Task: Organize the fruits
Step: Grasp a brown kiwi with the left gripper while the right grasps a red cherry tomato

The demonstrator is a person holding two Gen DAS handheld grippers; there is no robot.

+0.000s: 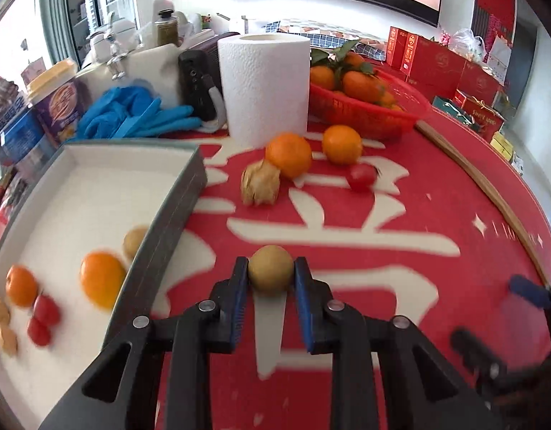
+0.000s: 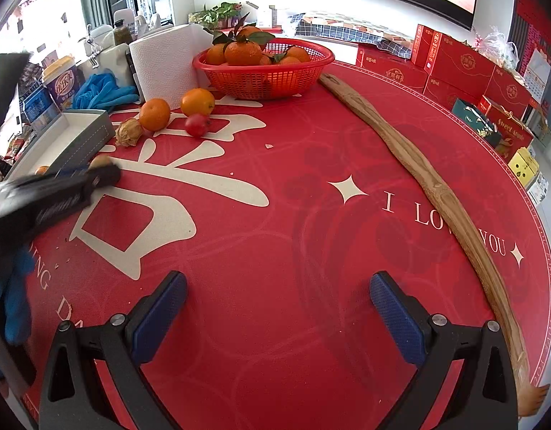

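My left gripper [image 1: 271, 268] is shut on a small round brown fruit [image 1: 271, 274] just above the red tablecloth, right of the grey-walled white box [image 1: 175, 211]. The box holds two oranges [image 1: 101, 279], cherry tomatoes [image 1: 44, 310] and small brown fruits [image 1: 5, 338]. Beyond the gripper lie two oranges [image 1: 289, 154], a dried husk fruit [image 1: 259, 182] and a cherry tomato [image 1: 361, 176]. In the right wrist view my right gripper [image 2: 277, 277] stands open over bare cloth with nothing between its blue pads. The left gripper [image 2: 96, 175] appears blurred at that view's left.
A red basket [image 1: 365, 114] of leafy tangerines stands at the back, next to a paper towel roll [image 1: 263, 86] and blue gloves [image 1: 132, 111]. A long wooden stick [image 2: 436, 186] lies along the table's right edge. Red gift boxes [image 2: 454, 61] are stacked behind the table.
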